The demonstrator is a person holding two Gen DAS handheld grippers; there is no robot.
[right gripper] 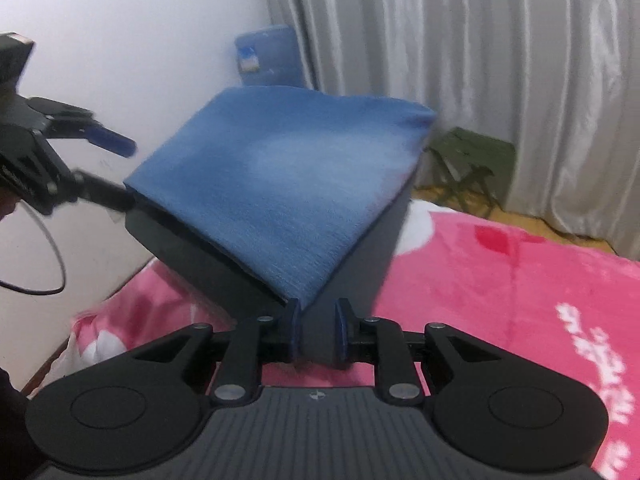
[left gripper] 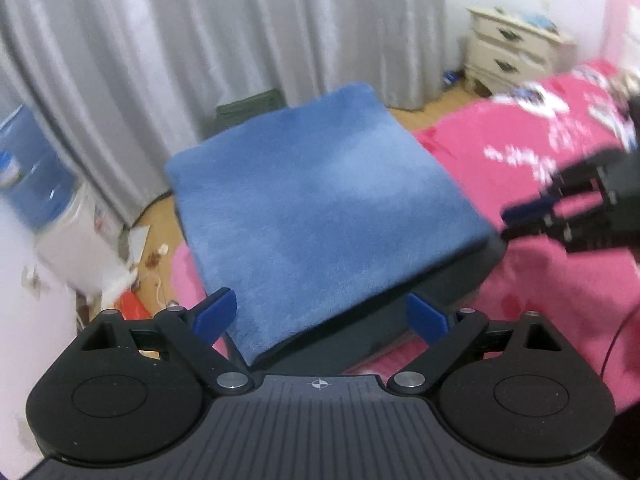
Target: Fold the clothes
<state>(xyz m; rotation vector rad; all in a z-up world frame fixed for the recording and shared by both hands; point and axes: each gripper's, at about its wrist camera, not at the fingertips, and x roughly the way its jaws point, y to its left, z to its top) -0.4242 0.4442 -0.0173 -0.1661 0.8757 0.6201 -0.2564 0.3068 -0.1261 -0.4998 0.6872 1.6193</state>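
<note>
Grey curtains hang behind a pink bedspread. A cream nightstand with 2 drawers stands by it. A blue water jug and a green folding stool sit near the curtains.

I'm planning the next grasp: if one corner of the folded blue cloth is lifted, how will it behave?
The blue cloth looks plush and soft, so it would probably droop and unfold rather than lift flat. Its corner overhangs the dark block beneath, so a push would likely slide it off. It seems light; the open left hand-held gripper should manage it.
</note>
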